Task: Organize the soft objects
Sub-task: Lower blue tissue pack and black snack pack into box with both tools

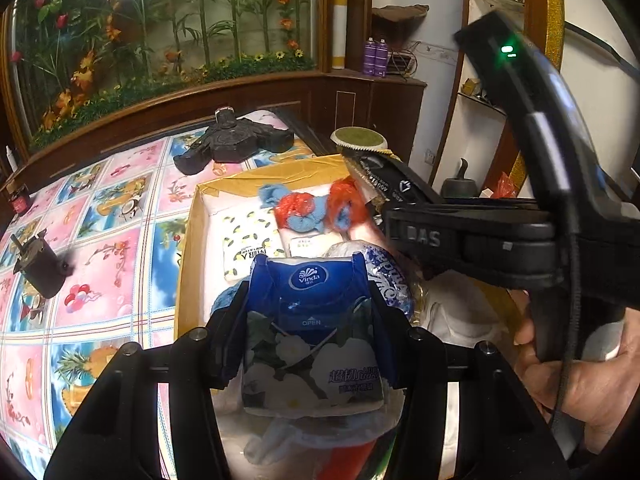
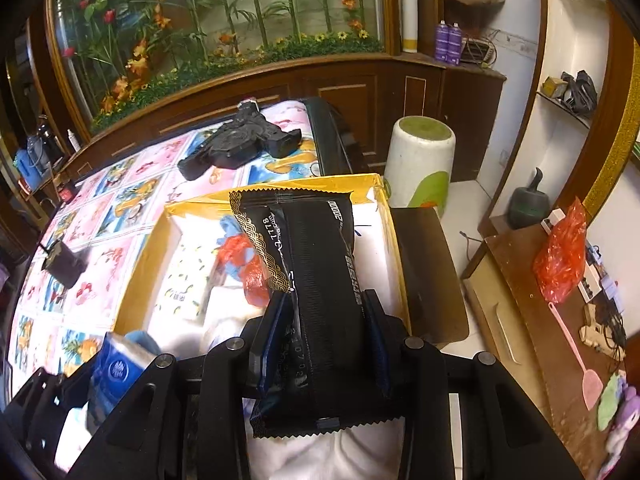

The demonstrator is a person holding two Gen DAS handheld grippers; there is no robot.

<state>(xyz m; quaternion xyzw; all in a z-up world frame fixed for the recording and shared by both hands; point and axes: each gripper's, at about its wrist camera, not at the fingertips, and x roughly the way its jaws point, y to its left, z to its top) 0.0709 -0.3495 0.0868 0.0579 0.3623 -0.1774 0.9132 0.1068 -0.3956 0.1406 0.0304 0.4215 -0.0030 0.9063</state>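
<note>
My left gripper (image 1: 308,312) is shut on a blue Vinda tissue pack (image 1: 316,344) and holds it above the near end of a gold-rimmed cardboard box (image 1: 192,248). My right gripper (image 2: 324,308) is shut on a black packet with a gold wave pattern (image 2: 316,248), held over the same box (image 2: 280,188). In the left wrist view that packet (image 1: 372,172) sticks out past the right gripper at the right. Inside the box lie a lemon-print tissue pack (image 1: 248,244), red and blue knitted pieces (image 1: 304,212) and white cloth.
The box rests on a table with a floral cloth (image 1: 100,260). A black three-armed object (image 1: 232,144) and a small dark cylinder (image 1: 40,268) lie on it. A white stool with a green top (image 2: 420,160) stands beyond the box. A wooden cabinet with a red bag (image 2: 560,252) is at right.
</note>
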